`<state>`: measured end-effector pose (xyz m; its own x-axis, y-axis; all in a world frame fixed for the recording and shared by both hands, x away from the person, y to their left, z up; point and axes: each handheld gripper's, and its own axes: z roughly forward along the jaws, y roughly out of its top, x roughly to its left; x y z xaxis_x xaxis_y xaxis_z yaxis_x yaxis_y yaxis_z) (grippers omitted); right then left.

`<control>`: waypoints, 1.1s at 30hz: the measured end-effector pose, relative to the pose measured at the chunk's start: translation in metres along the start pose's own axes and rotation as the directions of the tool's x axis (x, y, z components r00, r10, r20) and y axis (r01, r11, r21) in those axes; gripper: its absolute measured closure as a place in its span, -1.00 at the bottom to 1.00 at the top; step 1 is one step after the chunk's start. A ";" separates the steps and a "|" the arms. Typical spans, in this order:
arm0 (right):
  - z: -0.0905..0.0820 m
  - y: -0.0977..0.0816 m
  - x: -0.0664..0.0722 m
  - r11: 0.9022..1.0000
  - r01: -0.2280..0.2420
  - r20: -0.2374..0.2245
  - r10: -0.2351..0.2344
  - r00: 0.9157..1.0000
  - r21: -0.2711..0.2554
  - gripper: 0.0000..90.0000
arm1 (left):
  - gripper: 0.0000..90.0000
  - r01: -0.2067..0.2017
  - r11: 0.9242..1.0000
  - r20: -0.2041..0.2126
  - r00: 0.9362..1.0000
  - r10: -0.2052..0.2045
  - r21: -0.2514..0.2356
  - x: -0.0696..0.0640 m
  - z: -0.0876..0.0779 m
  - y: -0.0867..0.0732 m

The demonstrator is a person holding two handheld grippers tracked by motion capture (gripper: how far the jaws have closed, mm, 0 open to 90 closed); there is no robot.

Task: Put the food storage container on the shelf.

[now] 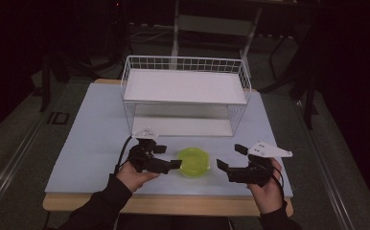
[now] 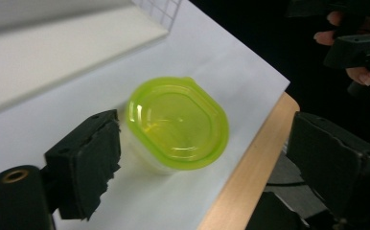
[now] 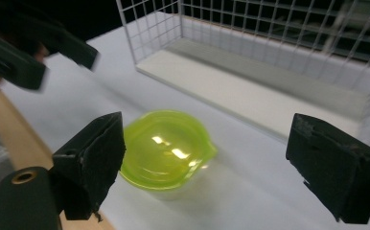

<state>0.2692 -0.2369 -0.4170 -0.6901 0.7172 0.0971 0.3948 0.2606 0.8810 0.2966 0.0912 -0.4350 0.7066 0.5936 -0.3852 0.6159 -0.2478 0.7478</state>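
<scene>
tub [image 1: 193, 162] on table [image 1: 92, 143], between grippers, before rack [image 1: 183, 96] | left gripper [image 1: 171, 164] jaws spread, empty | right gripper [image 1: 228, 158] jaws spread, empty | risk: one-sided pinch could skid or tip tub, pop lid [image 2: 177, 122]

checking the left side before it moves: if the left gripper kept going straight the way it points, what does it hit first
Most likely the green-lidded container: the left gripper points at it with open jaws, nothing between them. It seems slightly above, so it might skim the lid.

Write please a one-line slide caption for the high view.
Two hand-held grippers, left gripper and right gripper, open beside a lime-green lidded container before a white wire rack.
</scene>
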 end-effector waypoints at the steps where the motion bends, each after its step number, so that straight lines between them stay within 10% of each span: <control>1: 0.003 0.000 -0.002 1.000 -0.024 -0.008 0.024 1.000 0.007 -0.72 | -0.67 0.004 1.000 -0.003 1.000 -0.004 0.002 0.000 0.004 0.001; 6: 0.021 -0.003 -0.009 0.990 -0.125 -0.079 0.129 0.988 0.063 -0.65 | -0.65 0.065 0.995 -0.005 0.998 -0.065 0.070 0.006 0.024 0.003; 9: 0.033 -0.008 -0.017 0.974 -0.185 -0.106 0.199 0.974 0.128 -0.28 | -0.56 0.103 0.991 -0.025 0.995 -0.101 0.089 0.011 0.034 0.000; 17: 0.061 -0.022 -0.032 0.890 -0.374 -0.058 0.402 0.914 0.261 0.03 | -0.22 0.229 0.969 -0.051 0.973 -0.225 0.093 0.033 0.047 -0.013; 24: 0.078 -0.030 -0.032 0.848 -0.429 -0.009 0.454 0.891 0.309 0.10 | -0.09 0.298 0.946 -0.047 0.955 -0.294 0.131 0.042 0.058 -0.023; 33: 0.085 -0.035 -0.026 0.819 -0.451 0.001 0.482 0.876 0.354 0.46 | 0.25 0.292 0.946 -0.025 0.956 -0.292 0.143 0.039 0.062 -0.027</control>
<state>0.3245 -0.2095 -0.4892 -0.4139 0.7543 0.5095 0.8493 0.1186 0.5144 0.3288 0.0734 -0.5036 0.4871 0.6593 -0.5728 0.8387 -0.1703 0.5173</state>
